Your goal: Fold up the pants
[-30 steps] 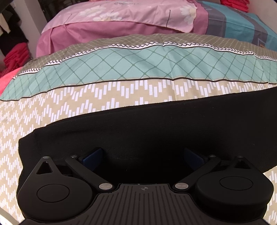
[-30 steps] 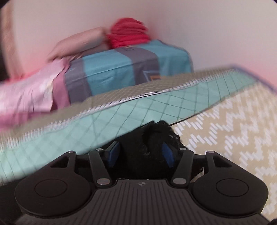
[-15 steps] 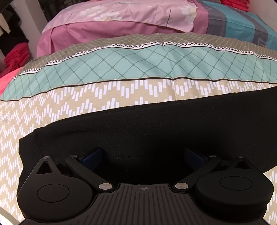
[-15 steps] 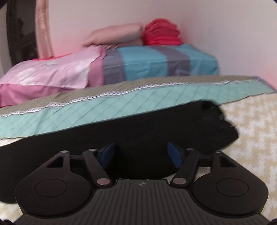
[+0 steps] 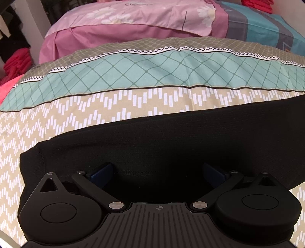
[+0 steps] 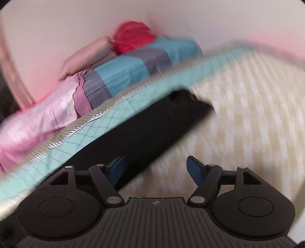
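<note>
Left wrist view: left gripper (image 5: 160, 173) sits low over the black pants (image 5: 171, 145), jaws spread wide, blue pads (image 5: 102, 171) on either side w/ dark fabric lying flat between and under them. Pads don't look pressed onto the cloth, nothing pinched. The pants run as a long black band across the view, from a squared end off to the gripper's left out past the right edge. Ahead of the gripper the patterned bedspread (image 5: 95, 114) shows beige zigzag, then a teal diamond band, then a grey band. Further ahead a pink floral pillow (image 5: 133, 17), w/ red clothes (image 5: 17, 61) piled far left.

Right wrist view: heavily motion-blurred. Right gripper (image 6: 155, 168) has its jaws opening, nothing gripped between them. Left pad (image 6: 116, 169) is over the near edge of the pants (image 6: 144, 131); the other pad is over bare beige bedspread (image 6: 238, 114). The pants stretch away ahead and to the gripper's left as a dark strip, ending in what is prob. a bunched end ahead, though the blur makes it hard to be sure. Beyond that a blue and grey striped cover (image 6: 133, 68), a pinkish pillow (image 6: 85, 57) and a red pile (image 6: 133, 38) against the wall.
</note>
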{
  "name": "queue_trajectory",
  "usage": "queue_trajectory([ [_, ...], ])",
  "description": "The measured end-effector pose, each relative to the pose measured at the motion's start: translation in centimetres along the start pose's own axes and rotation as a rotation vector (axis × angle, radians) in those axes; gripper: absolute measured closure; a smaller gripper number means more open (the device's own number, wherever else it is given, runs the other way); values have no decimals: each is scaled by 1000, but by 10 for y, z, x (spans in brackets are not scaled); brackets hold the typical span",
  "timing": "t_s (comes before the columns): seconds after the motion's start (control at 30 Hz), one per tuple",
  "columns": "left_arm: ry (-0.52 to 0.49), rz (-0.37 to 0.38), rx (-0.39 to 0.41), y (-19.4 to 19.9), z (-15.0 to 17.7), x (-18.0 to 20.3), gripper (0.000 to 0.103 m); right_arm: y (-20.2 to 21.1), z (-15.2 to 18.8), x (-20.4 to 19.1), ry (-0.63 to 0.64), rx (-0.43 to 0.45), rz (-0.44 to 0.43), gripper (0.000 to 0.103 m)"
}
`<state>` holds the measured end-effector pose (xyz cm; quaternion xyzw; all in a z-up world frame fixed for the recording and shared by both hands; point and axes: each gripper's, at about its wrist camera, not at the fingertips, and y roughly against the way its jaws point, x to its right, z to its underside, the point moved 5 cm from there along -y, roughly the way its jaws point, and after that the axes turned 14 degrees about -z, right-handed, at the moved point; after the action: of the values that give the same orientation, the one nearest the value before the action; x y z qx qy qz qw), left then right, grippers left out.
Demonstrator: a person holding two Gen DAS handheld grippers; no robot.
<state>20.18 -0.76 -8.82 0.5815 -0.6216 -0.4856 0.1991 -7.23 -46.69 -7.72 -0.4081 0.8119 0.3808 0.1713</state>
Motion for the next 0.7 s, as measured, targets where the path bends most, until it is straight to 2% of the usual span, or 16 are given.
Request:
queue_trajectory([
  [0.07, -4, 3, 3, 0, 1, 0, 0, 5, -2, 8, -67, 1, -67, 27],
  [0.23, -4, 3, -2, 0, 0, 0, 0, -28, -31, 17, -113, -95, -108, 26],
  [0.33, -3, 1, -4, 0, 0, 0, 0, -52, -48, 17, -86, -103, -134, 23],
  [0.47, 0, -3, -22, -2, -2, 0, 0, -73, -62, 18, -88, -87, -226, 20],
  [0.53, 0, -8, -26, -2, -3, 1, 0, -75, -64, 24, -117, -41, -271, 20],
  [0.6, 1, -10, -26, -3, -4, 1, 0, -69, -61, 26, -169, -2, -278, 25],
  [0.67, 2, -8, -26, -3, -4, 1, 0, -59, -46, 20, -181, -26, -322, 25],
  [0.7, 1, -9, -25, -3, -4, 1, 0, -59, -35, 15, -200, -75, -373, 25],
])
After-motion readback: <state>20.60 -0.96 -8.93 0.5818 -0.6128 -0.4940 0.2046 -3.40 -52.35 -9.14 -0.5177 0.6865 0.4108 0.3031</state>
